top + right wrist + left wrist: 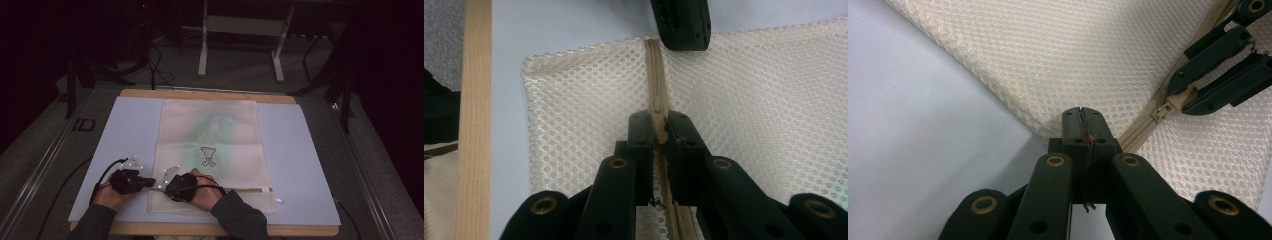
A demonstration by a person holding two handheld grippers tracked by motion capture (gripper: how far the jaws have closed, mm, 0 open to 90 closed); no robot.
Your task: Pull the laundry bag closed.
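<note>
Broadly, a pale blue mat (290, 150) covers the wooden table (210, 93), and on it lies a cream mesh laundry bag (210, 150), stretching from the middle of the mat toward six o'clock. Inside the bag, something green with a small dark figure drawn on it (208, 156) shows through the mesh at its centre. A zipper (655, 75) runs across the bag near its six o'clock edge, from nine o'clock toward three o'clock.

At the bag's seven o'clock corner, the left gripper (1081, 120) has its jaws pressed together on the bag's edge beside the zipper's end. Just to its three o'clock side in the high view, the right gripper (659, 127) sits on the bag, its jaws narrow and clamped on the zipper pull (659, 131).
</note>
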